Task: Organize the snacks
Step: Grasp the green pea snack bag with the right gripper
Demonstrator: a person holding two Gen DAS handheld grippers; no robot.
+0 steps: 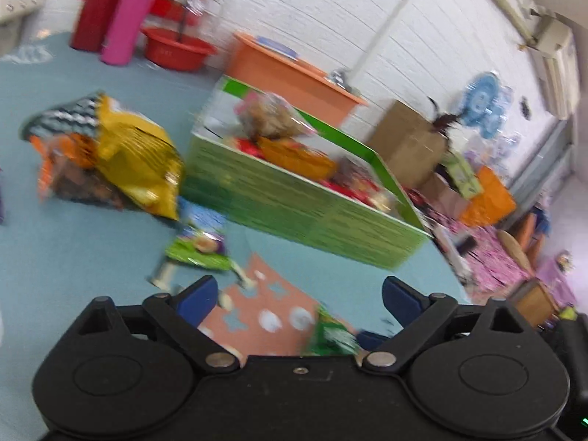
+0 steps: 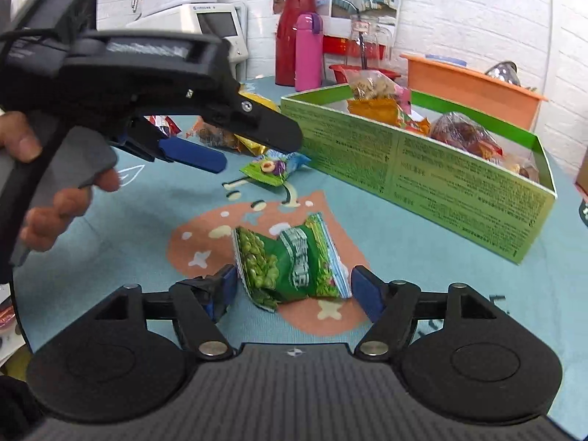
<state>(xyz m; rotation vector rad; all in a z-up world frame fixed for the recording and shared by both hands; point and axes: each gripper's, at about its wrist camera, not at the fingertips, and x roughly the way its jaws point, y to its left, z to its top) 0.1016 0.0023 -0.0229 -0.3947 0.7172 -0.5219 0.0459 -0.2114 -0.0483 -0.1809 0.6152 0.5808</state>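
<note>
Between the wide-apart fingers of the right gripper (image 2: 292, 288), a green pea packet (image 2: 290, 262), ungripped; left gripper (image 1: 297, 296) wide too.

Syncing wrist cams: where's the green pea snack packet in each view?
Left wrist: green pea packet bottom centre, blurred, just above the gripper body, between the fingers.
Right wrist: green pea packet lower centre, on the mat between the open right gripper fingers.
Shared landmark: green box.

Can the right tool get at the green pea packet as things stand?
Probably yes. The right tool is open, the green pea packet lies flat between its fingers on the table, and nothing covers it.
</note>
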